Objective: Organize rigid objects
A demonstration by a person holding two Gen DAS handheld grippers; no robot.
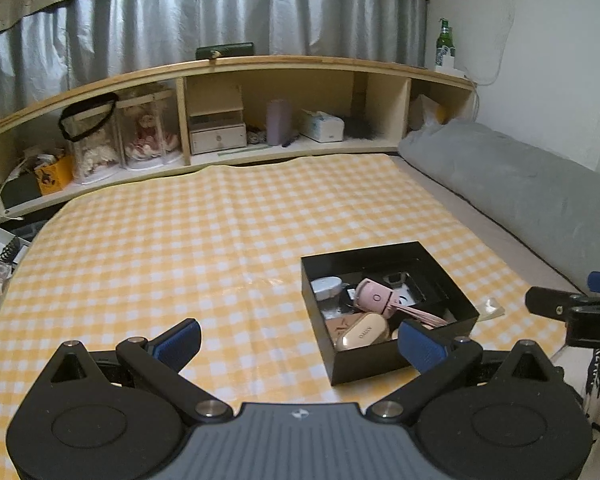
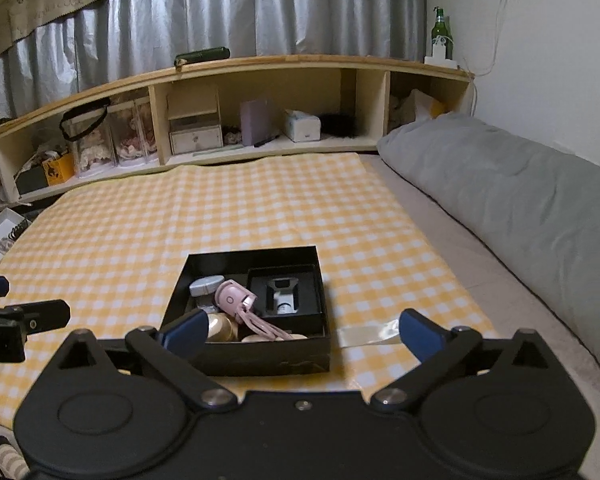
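Right wrist view: the black box (image 2: 256, 344) sits on the checked cloth (image 2: 180, 216) over the bed, holding a pink curler (image 2: 236, 300), a gold case (image 2: 220, 326), a grey-capped jar (image 2: 206, 286) and a black insert tray (image 2: 286, 292). The contents look small, stiff and light; the smooth case may slip, so grip it across its short sides. The box is probably thin card, best taken by a side wall. The right tool (image 2: 300, 334) stands fully open and empty. The left tool (image 1: 300, 344) is also open, holding nothing, near the box.
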